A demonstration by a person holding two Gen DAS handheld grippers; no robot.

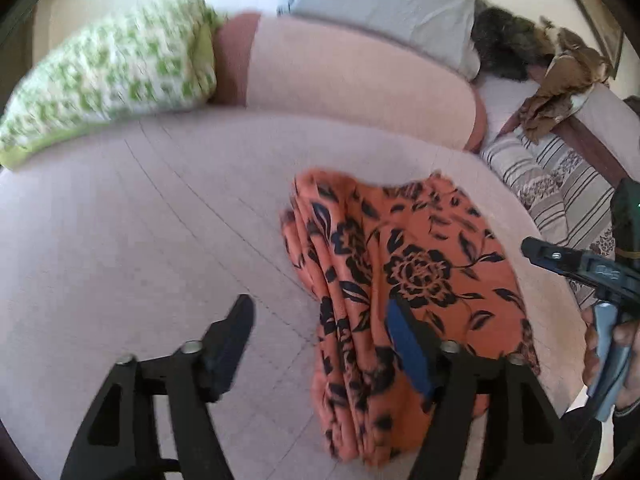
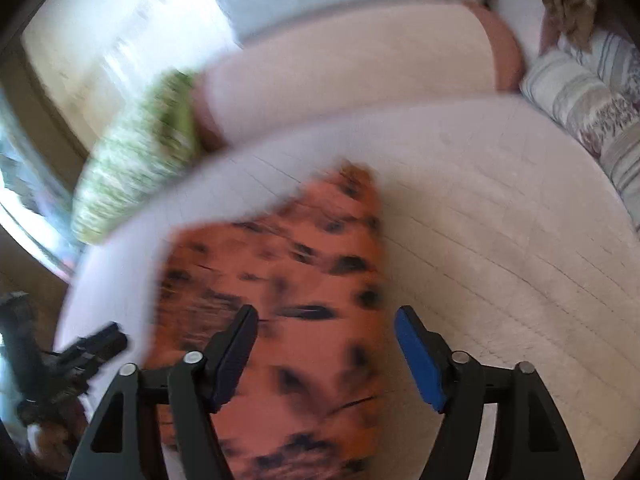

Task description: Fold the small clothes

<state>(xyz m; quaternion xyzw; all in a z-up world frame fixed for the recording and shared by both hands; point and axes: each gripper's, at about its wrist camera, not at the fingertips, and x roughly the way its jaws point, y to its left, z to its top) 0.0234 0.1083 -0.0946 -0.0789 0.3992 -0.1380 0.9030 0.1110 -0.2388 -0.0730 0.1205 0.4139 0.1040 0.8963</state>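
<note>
Left gripper (image 1: 320, 320) open wide, one black finger over bare bed, the blue-padded finger (image 1: 408, 352) over the near part of the orange floral garment (image 1: 404, 264); pads pressing on nothing. Right gripper (image 2: 326, 334) likewise spread, black finger above the cloth, blue-padded finger (image 2: 418, 360) just past its right edge, nothing clamped between.

One garment only, lying on the pale pink bedcover (image 1: 140, 240). Folded into a long narrow strip, long axis running from the near edge of the bed away toward the bolster. Orange-coral fabric with dark navy roses and leaves; several stacked fold edges along its left side in the left wrist view. Heavily blurred in the right wrist view.

Beyond, one long pink bolster (image 1: 340, 76) across the bed, one green-and-white patterned pillow (image 1: 116, 72) at its left end, one striped pillow (image 1: 560, 192) at the right, one grey pillow (image 1: 384, 4) behind. Crumpled brown cloth (image 1: 560, 88) at far right.
</note>
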